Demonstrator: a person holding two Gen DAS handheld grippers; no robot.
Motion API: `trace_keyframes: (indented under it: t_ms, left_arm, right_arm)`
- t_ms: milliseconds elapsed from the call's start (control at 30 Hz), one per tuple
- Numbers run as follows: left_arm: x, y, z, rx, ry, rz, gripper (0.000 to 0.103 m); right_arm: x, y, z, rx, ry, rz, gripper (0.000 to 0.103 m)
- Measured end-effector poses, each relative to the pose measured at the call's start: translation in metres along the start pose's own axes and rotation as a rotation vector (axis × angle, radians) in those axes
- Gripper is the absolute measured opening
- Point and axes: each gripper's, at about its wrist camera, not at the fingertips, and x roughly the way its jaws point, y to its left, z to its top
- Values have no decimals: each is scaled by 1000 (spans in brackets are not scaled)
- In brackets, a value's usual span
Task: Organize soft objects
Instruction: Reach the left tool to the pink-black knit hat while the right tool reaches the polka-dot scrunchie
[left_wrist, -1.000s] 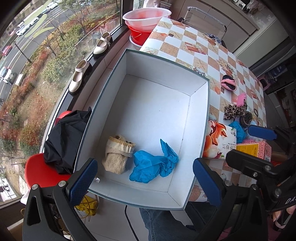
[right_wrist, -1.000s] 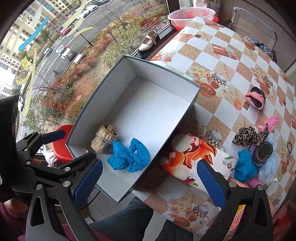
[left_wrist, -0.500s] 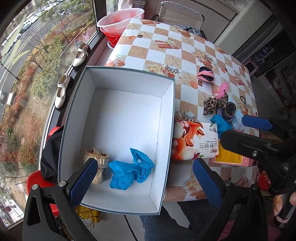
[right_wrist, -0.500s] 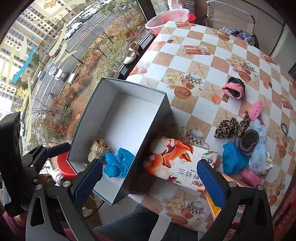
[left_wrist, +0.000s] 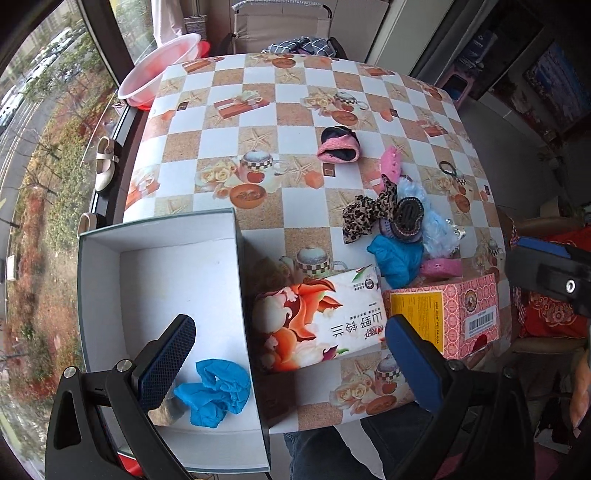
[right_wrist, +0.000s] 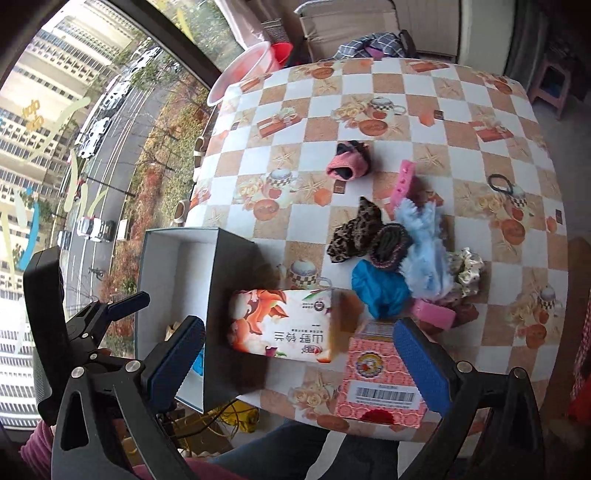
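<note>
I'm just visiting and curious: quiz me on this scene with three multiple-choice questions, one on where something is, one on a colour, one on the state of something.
1. Where is the floral tissue pack?
A. inside the box
B. on the table beside the box
C. on the windowsill

2. What colour is the crumpled glove in the white box?
A. blue
B. yellow
C. green

3. How do the fingers of the left gripper stand?
A. shut on a sock
B. shut on nothing
C. spread open, holding nothing

Answers: 1 B, the pack lies on the checked tablecloth against the box's outer wall. 2 A, it is bright blue. 3 C, the two blue pads stand wide apart with nothing between them.
</note>
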Motion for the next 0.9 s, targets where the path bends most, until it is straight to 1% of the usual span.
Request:
trace_keyframes:
  t_ms: [167,267,333,467,567,733,833,900]
  left_arm:
    - [17,-20,38,11,22,-6,103]
    - [30,-30,65,3,31,-6,103]
    - [41,-33,81,-13,44,-12,103]
    - [67,-40,110,-42,82,-12,103]
    - [85,-46,129,-42,98,14,103]
    - [116,-52,156,-61,126,42,103]
    - [135,-53,171,-77,139,57,103]
    - [147,-54,181,-86,147,67,103]
  right_arm:
    - [-20,-60,5,115,-39,-40,103]
    - [-23,-99,5,188,-43,-76,103]
    - [-21,-123,1,232,-34,-95,103]
    - [-2,-164,-5,297,20,-131,103]
    - [18,-183,-7,305,70,-147,103]
    - [55,-198,0,293,147,-150,103]
    - [75,-206,10,282,171,-163,103]
    - [85,-214,15,290,177,-193,103]
